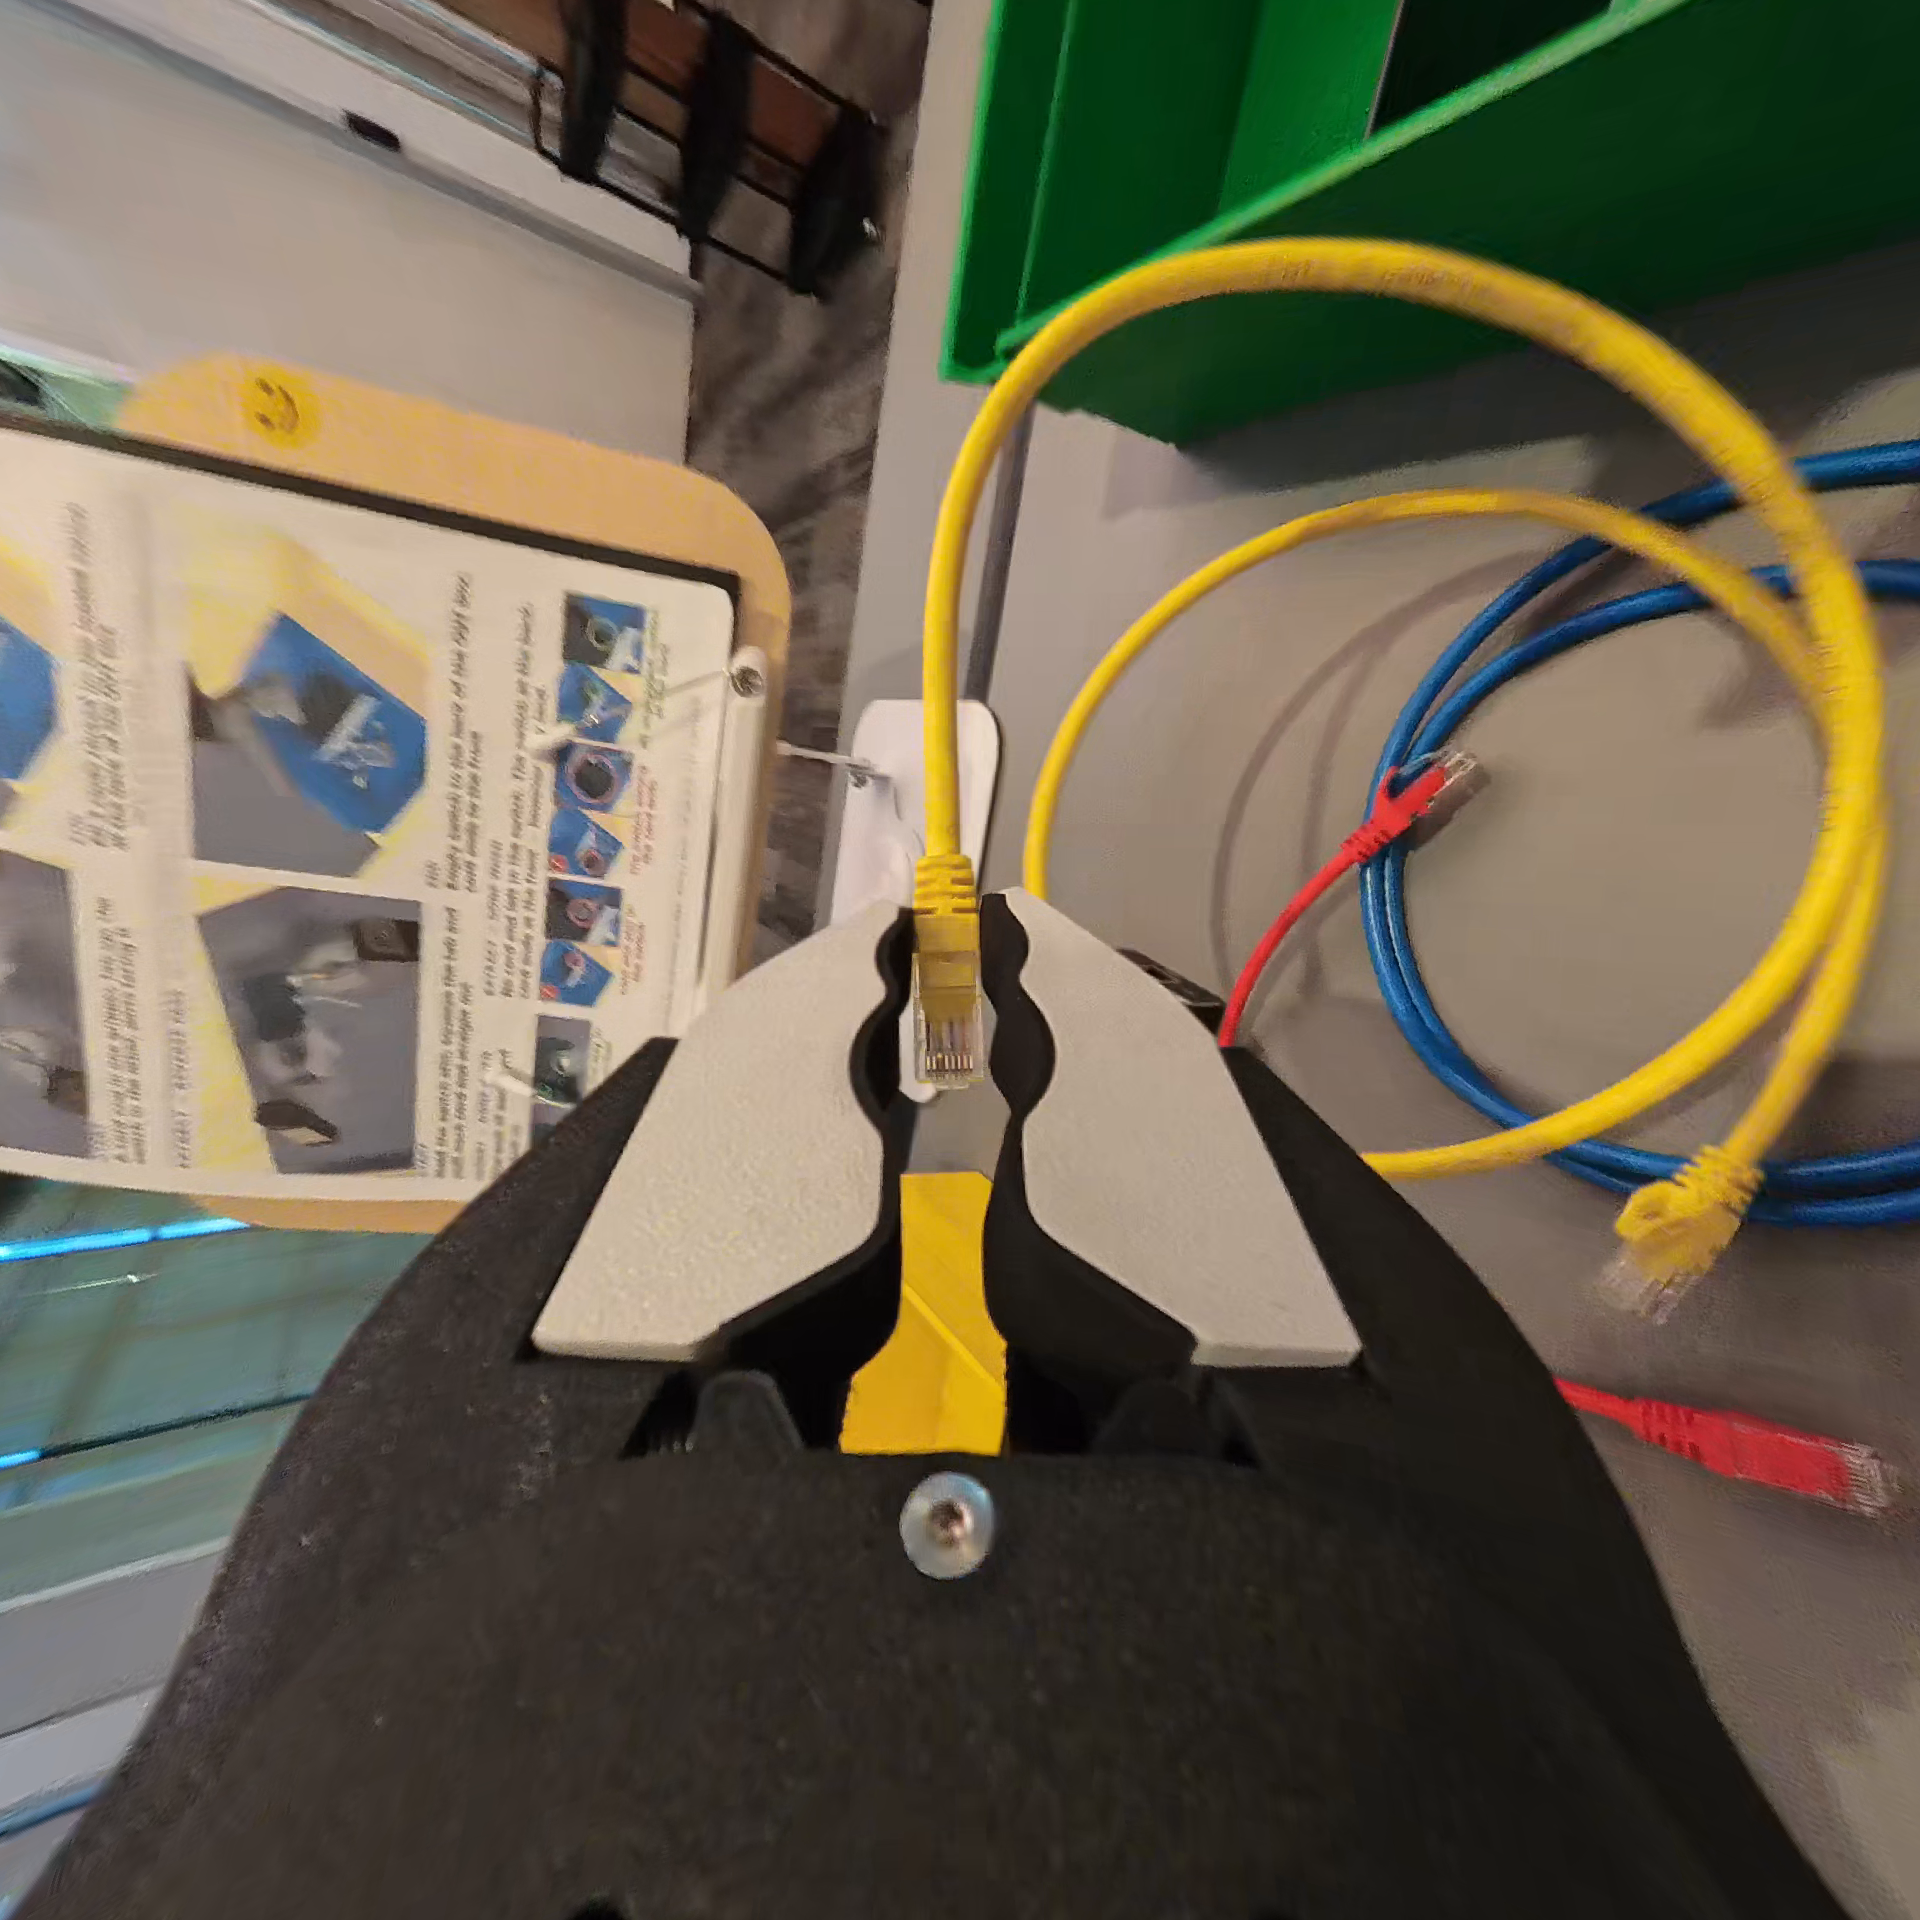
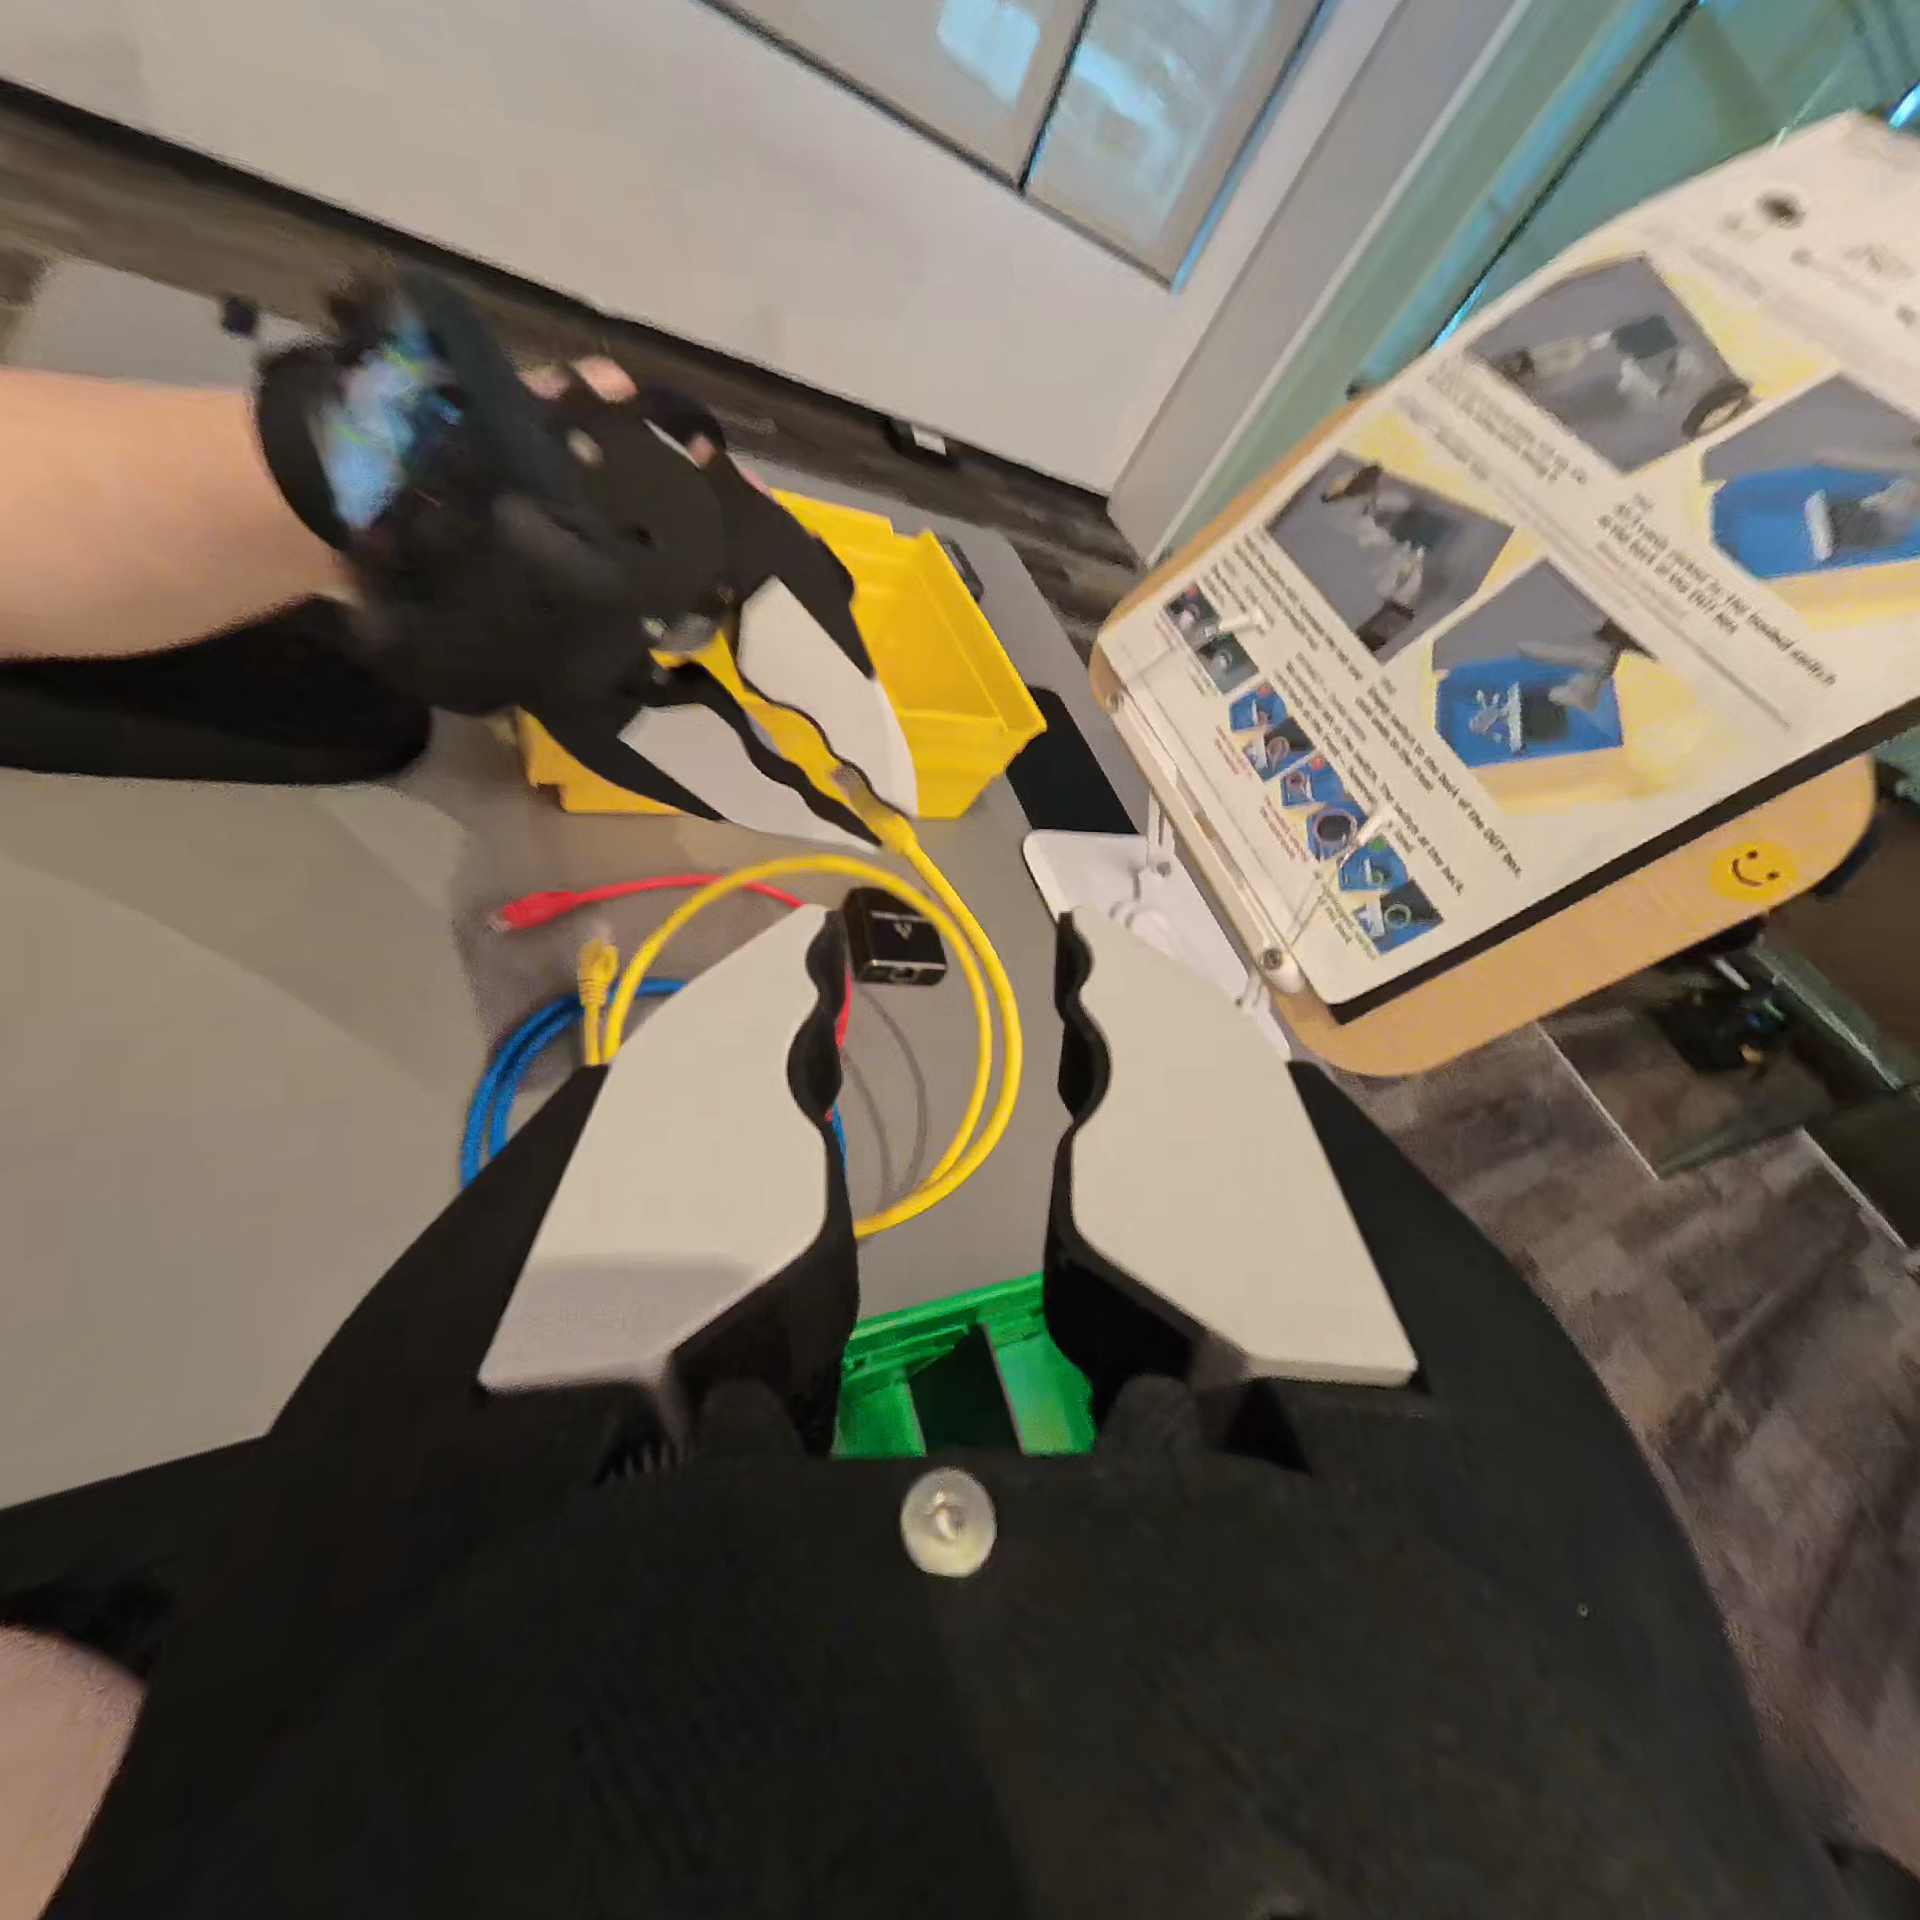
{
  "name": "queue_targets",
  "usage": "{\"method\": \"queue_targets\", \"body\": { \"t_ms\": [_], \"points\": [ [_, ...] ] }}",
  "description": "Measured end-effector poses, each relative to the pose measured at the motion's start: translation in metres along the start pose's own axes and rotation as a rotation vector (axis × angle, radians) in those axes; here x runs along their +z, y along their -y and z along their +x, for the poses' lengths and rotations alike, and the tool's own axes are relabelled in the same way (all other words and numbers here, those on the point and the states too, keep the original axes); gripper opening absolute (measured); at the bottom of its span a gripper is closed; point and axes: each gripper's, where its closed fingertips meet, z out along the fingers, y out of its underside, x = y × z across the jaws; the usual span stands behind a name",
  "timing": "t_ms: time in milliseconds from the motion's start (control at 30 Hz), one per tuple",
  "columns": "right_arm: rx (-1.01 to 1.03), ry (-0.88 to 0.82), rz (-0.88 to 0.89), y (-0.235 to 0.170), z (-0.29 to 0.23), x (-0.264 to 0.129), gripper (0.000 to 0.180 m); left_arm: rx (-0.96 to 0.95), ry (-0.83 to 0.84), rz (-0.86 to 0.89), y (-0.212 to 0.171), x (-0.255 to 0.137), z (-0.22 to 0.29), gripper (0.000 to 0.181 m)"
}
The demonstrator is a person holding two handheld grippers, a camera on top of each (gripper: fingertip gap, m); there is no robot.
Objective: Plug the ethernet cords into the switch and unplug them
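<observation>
Left gripper (image 1: 948, 935), nearest the camera in the left wrist view, jaws nearly closed and pinching the plug (image 1: 948, 997) of the yellow cord (image 1: 1455, 270) at its boot, the clear tip pointing back toward the camera. The yellow cord loops away over the grey table (image 1: 1558, 1558) to its free plug (image 1: 1673, 1236), which lies on the coiled blue cord (image 1: 1455, 1091). A red cord (image 1: 1299, 914) crosses the blue coil, with one red plug (image 1: 1766, 1449) near the right edge. Beyond stand a green bin (image 1: 1299, 156) and a tilted instruction sheet (image 1: 364, 831). In the right wrist view, the right gripper (image 2: 940, 930) has its jaws wide apart, holding nothing; past its fingertips the small black switch (image 2: 894, 940) rests on the table inside the yellow loop, no cord seen plugged into it. A yellow bin (image 2: 935, 665) sits farther back.
</observation>
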Motion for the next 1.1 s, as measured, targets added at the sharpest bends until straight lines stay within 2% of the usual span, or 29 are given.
{"method": "queue_targets", "body": {
  "t_ms": [133, 300, 400, 433, 567, 600, 700, 733, 767, 833, 900, 967, 1100],
  "points": [
    [-0.004, 0.001, -0.145, -0.020, 0.006, 0.040, 0.047, 0.046, 0.041, 0.074, 0.016, -0.018, -0.010, 0.012],
    [0.025, 0.043, -0.183, -0.033, 0.008, 0.068, 0.049, 0.112, 0.075, 0.207, 0.034, -0.040, -0.022, 0.012],
    [0.013, 0.112, -0.188, -0.036, -0.002, 0.074, 0.029, 0.114, 0.056, 0.231, 0.036, -0.042, -0.025, 0.012],
    [0.019, 0.136, -0.180, -0.034, -0.005, 0.074, 0.012, 0.104, 0.042, 0.234, 0.035, -0.041, -0.023, 0.012],
    [-0.001, 0.116, -0.144, -0.022, -0.002, 0.079, 0.007, 0.034, 0.041, 0.316, 0.028, -0.042, -0.028, 0.012],
    [-0.036, 0.091, -0.135, -0.018, 0.000, 0.081, 0.007, -0.035, -0.006, 0.343, 0.027, -0.046, -0.029, 0.017],
    [-0.195, -0.018, -0.134, -0.006, 0.006, 0.084, 0.007, -0.255, -0.266, 0.384, 0.016, -0.062, -0.025, 0.056],
    [-0.253, -0.045, -0.135, -0.002, 0.005, 0.084, 0.007, -0.308, -0.337, 0.391, 0.012, -0.069, -0.024, 0.062],
    [-0.307, -0.064, -0.128, 0.003, 0.004, 0.084, 0.007, -0.350, -0.362, 0.406, 0.007, -0.074, -0.028, 0.062],
    [-0.397, -0.085, -0.112, 0.012, -0.002, 0.084, 0.007, -0.421, -0.348, 0.464, 0.003, -0.081, -0.041, 0.046],
    [-0.447, -0.089, -0.104, 0.018, -0.008, 0.085, 0.007, -0.471, -0.388, 0.505, 0.003, -0.087, -0.042, 0.041],
    [-0.479, -0.109, -0.117, 0.020, -0.008, 0.086, 0.007, -0.487, -0.417, 0.460, -0.002, -0.083, -0.038, 0.032],
    [-0.487, -0.100, -0.109, 0.020, -0.010, 0.088, 0.007, -0.429, -0.419, 0.375, -0.009, -0.067, -0.025, 0.031]
  ]
}}
